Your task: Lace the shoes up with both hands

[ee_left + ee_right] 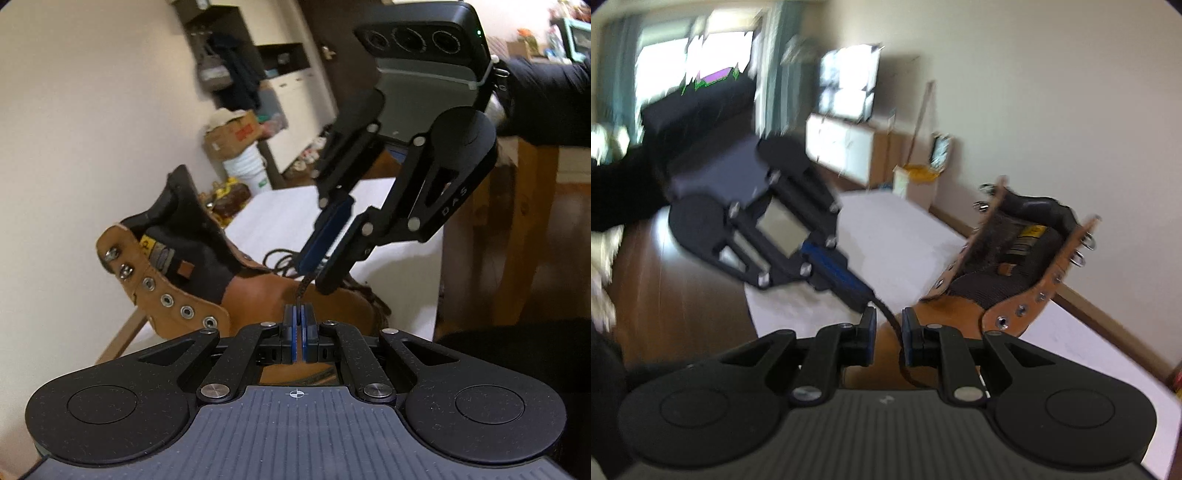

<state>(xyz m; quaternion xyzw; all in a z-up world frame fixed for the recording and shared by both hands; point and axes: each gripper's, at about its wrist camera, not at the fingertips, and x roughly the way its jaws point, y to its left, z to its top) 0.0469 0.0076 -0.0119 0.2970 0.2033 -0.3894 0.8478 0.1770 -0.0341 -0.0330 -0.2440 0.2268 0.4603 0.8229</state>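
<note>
Boot [258, 291] lies on the white mat [280, 218]. Left gripper [298, 314], over the boot, is clamped on the lace [303, 286]. Right gripper [888, 325], just above it, stands narrowly parted, lace between its pads, not pinched.

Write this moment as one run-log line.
left gripper: shut on bootlace | right gripper: open around bootlace | tan boot: upper eyelets empty

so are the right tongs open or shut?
Open: right tongs show a clear gap between the pads, with the dark lace running through it, apparently unpinched.
</note>
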